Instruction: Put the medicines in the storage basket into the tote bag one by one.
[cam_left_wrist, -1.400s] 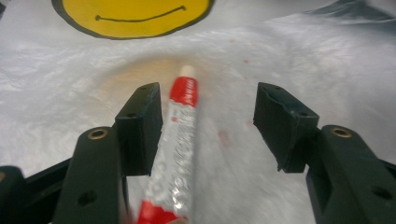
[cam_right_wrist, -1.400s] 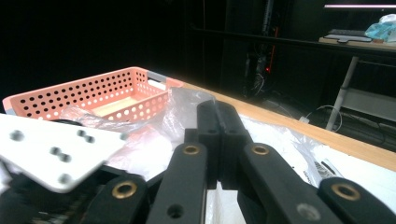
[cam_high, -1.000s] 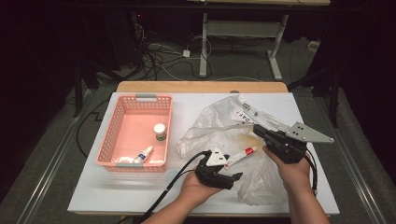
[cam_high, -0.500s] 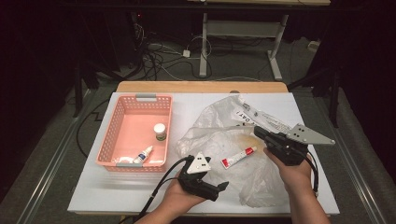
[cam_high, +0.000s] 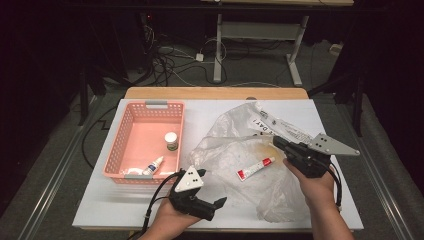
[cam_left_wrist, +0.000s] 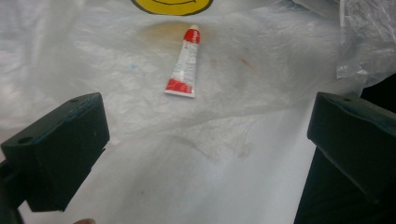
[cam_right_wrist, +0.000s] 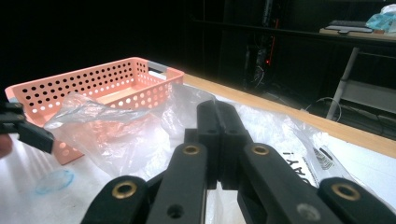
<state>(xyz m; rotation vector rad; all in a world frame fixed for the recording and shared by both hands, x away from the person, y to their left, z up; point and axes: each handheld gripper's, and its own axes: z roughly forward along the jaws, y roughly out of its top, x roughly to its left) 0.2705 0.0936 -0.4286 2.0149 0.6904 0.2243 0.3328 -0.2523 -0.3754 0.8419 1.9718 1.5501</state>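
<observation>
A red and white tube (cam_high: 255, 168) (cam_left_wrist: 184, 63) lies on a crumpled clear plastic bag (cam_high: 225, 150) (cam_right_wrist: 116, 130) at mid-table. My left gripper (cam_high: 220, 202) (cam_left_wrist: 205, 149) hovers near the front edge, short of the tube. Its jaws have just opened wide, and nothing is between them. My right gripper (cam_high: 276, 142) (cam_right_wrist: 218, 112) is at the bag's right side, jaws pressed together on the film, which stands up around the tips.
A pink perforated basket (cam_high: 145, 107) (cam_right_wrist: 93, 84) stands at the left, holding a small white-capped bottle (cam_high: 171, 141) and a dropper bottle (cam_high: 155, 165). The white tabletop (cam_high: 125, 205) ends close in front of my hands. Desk legs and cables lie beyond.
My left gripper has drawn back from the tube toward the front left and opened its jaws. The tube stays on the bag. My right gripper has kept still.
</observation>
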